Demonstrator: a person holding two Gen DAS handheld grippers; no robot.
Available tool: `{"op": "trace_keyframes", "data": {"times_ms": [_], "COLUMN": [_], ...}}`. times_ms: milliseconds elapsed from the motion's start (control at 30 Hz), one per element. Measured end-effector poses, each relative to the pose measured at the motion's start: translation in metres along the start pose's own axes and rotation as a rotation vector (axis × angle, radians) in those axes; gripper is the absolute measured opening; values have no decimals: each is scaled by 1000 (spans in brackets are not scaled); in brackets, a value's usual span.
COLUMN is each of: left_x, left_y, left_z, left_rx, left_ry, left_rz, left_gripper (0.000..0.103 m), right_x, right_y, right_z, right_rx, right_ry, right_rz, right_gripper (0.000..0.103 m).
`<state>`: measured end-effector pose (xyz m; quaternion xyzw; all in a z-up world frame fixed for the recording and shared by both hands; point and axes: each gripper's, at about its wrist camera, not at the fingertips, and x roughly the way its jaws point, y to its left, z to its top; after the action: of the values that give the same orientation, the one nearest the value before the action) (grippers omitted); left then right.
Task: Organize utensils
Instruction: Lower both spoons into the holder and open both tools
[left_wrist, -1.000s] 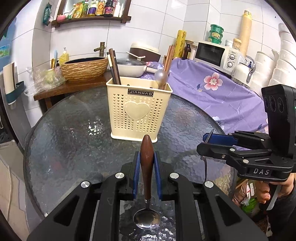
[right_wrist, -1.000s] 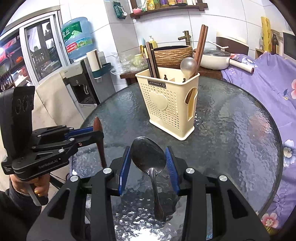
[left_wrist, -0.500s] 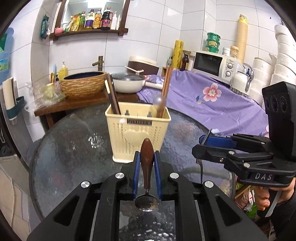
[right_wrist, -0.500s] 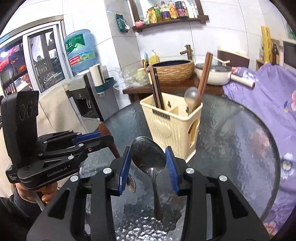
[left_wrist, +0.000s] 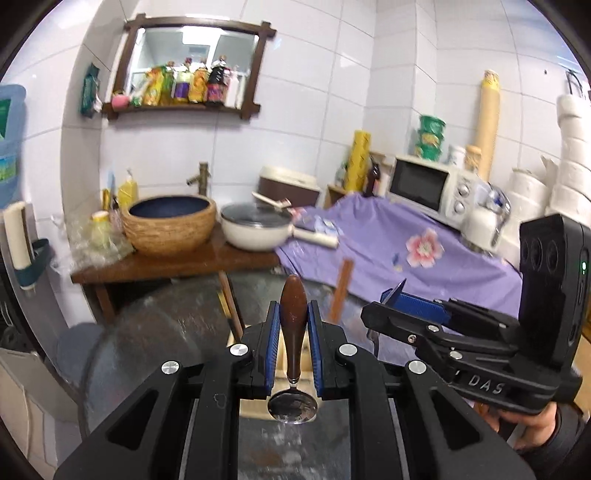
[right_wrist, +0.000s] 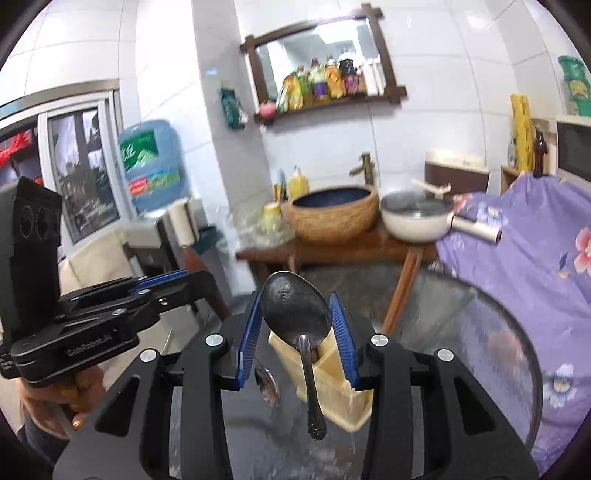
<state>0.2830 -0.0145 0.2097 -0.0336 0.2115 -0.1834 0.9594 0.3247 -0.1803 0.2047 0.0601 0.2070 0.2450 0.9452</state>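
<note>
left wrist view: left gripper (left_wrist: 291, 345) jaws narrow, blue pads clamped on the brown wooden handle of a small spoon (left_wrist: 293, 350), bowl hanging toward the camera. right gripper (left_wrist: 402, 301) alongside, its body lettered "das".

right wrist view: right gripper (right_wrist: 295, 328) jaws part-way apart, pads pinching the bowl of a metal spoon (right_wrist: 297, 325), handle hanging down. cream utensil caddy (right_wrist: 332, 384) below on the glass table (right_wrist: 480, 332). left gripper (right_wrist: 184, 278) marked "genrobot.ai". water jug (right_wrist: 151, 162) label unreadable.
</note>
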Motion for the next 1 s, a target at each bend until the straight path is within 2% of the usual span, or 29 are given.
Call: {"op": "trace_keyframes", "data": {"times_ms": [167,233,333,700,1000], "left_x": [14,25,43,98,116], "left_y": [13,18,25,34,35], "left_z": [28,34,37,-4,-35], "left_rx": [-36,-42,-64,-90,-74], "left_ry": [-46,-62,-64,29,89], "left_rz": [63,102,114,106,113], "left_gripper": [14,14,14,14,14], "right_x": [18,28,43,70,79], "right_y": [-11,-17,-26,-43,-41], "right_z": [22,24,19,-33,-68], "right_rx": [18,47,65,80,22], "right_ry": [-78,-81,-87,-83,-48], "right_rz": [-49,-51,-89,-130,-167], "right_gripper": [38,38,38,39,39]}}
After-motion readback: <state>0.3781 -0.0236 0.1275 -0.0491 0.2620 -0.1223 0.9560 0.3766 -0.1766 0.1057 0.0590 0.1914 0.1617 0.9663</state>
